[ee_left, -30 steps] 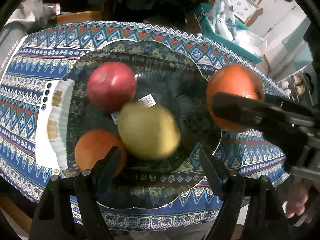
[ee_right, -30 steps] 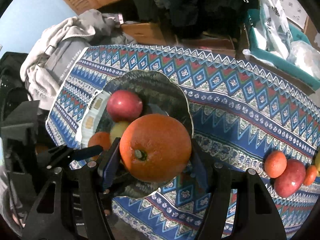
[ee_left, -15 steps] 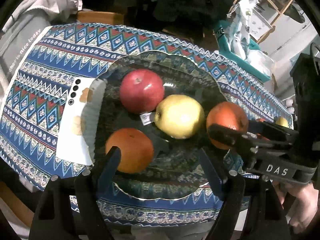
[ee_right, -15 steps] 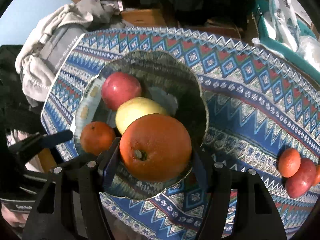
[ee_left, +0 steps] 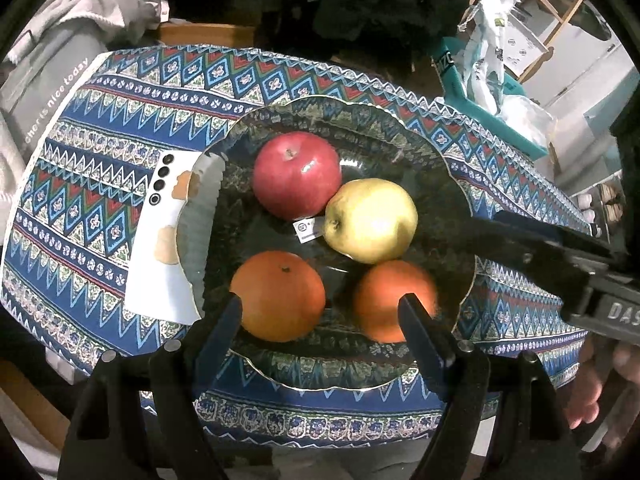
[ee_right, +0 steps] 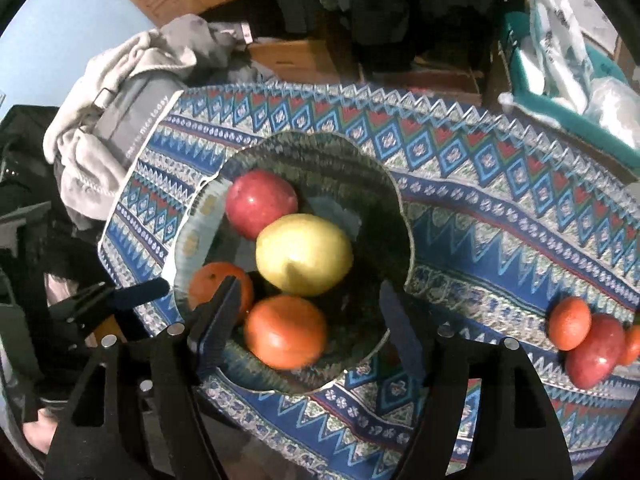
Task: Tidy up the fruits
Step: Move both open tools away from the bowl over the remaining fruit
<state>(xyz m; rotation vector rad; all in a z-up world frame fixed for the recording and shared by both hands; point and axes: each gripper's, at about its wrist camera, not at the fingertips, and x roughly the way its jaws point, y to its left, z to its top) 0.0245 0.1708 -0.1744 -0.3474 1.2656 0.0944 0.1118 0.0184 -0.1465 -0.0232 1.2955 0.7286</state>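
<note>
four fruits sit in glass bowl (ee_right: 400,216); three more fruits (ee_right: 588,336) left on worktop. left tool (ee_left: 320,312) and right tool (ee_right: 308,300) both spread, empty.

Left gripper (ee_left: 320,312), right gripper (ee_right: 308,300): jaws apart.

near orange (ee_left: 394,300) motion-blurred, rightmost fruit (ee_right: 633,345) cut off by edge

Both views dim, lit from overhead. Small specular glare on the glossy red apple (ee_left: 297,175). Round orange fruit nearest the camera (ee_right: 285,331) shows motion blur. Strong fisheye curvature and black vignetting at edges; dark glass bowl interior (ee_left: 436,216) underexposed.
</note>
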